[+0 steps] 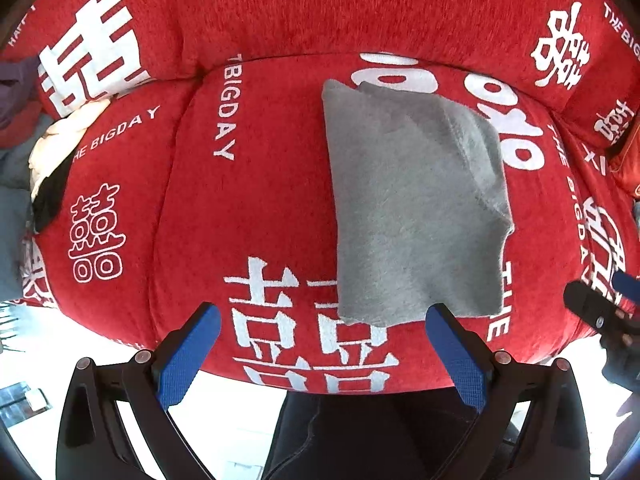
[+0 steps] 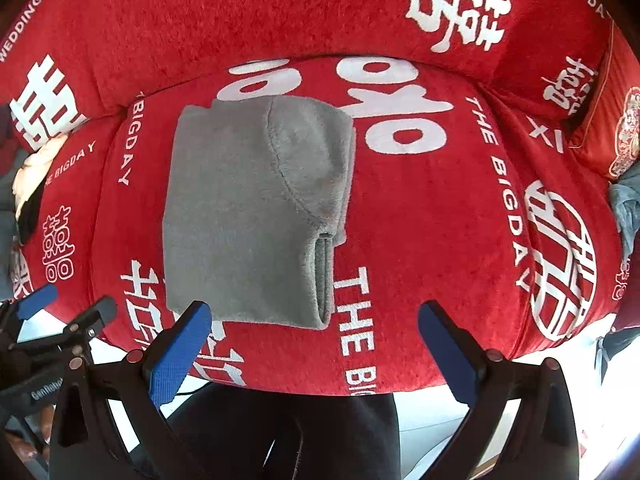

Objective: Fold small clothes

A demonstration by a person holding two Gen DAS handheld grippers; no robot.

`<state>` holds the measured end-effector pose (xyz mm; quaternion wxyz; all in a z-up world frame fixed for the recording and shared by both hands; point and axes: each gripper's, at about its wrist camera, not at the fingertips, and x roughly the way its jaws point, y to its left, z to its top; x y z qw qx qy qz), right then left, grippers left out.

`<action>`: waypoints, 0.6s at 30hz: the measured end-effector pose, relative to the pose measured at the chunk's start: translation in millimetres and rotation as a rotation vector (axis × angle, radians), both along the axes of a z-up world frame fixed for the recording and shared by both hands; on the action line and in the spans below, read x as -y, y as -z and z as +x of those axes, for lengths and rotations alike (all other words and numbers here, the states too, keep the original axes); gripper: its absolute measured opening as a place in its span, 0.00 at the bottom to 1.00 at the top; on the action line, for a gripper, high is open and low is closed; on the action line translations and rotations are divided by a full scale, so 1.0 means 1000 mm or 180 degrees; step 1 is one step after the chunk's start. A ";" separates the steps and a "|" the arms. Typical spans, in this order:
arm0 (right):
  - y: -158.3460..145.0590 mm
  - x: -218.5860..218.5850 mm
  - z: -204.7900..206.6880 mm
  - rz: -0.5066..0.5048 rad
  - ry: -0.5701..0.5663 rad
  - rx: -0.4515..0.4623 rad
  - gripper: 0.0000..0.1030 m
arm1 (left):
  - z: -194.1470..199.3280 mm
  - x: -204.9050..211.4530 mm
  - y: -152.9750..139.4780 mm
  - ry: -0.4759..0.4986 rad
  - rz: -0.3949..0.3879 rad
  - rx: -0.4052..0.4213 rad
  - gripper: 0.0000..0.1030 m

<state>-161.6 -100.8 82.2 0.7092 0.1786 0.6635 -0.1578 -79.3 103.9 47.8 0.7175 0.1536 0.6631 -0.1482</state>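
Note:
A small grey fleece garment point(image 1: 412, 208) lies folded into a rough rectangle on the red sofa seat point(image 1: 248, 208), a sleeve folded over its right side. My left gripper point(image 1: 322, 314) hovers above the seat's front edge, open and empty, its right blue pad near the garment's near edge. In the right wrist view the same grey garment point(image 2: 256, 216) sits left of centre, its cuff opening facing the near right. My right gripper point(image 2: 314, 312) is open wide with nothing between its fingers, just off the garment's near edge. Each gripper shows at the edge of the other's view.
The red sofa cover point(image 2: 440, 208) carries white characters and lettering. A pile of cream and black clothes point(image 1: 56, 160) lies at the left end of the seat. A red cushion point(image 2: 608, 128) and a grey-blue cloth point(image 2: 628, 208) sit at the right. A person's dark trousers point(image 2: 288, 432) are below.

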 end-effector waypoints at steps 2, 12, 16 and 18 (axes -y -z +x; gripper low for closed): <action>-0.001 0.001 -0.003 0.0012 0.0026 -0.0008 1.00 | 0.000 0.002 -0.004 0.0007 -0.0017 0.0011 1.00; -0.006 -0.001 -0.005 0.0027 0.0030 -0.0013 1.00 | -0.008 0.004 -0.014 0.0054 -0.0059 0.0021 1.00; -0.010 -0.003 -0.003 0.0003 0.0004 0.0004 1.00 | -0.009 0.002 -0.016 0.0021 -0.0066 0.0036 1.00; -0.011 -0.003 -0.002 -0.0009 -0.0008 0.0010 1.00 | -0.009 0.001 -0.017 0.0005 -0.0074 0.0042 1.00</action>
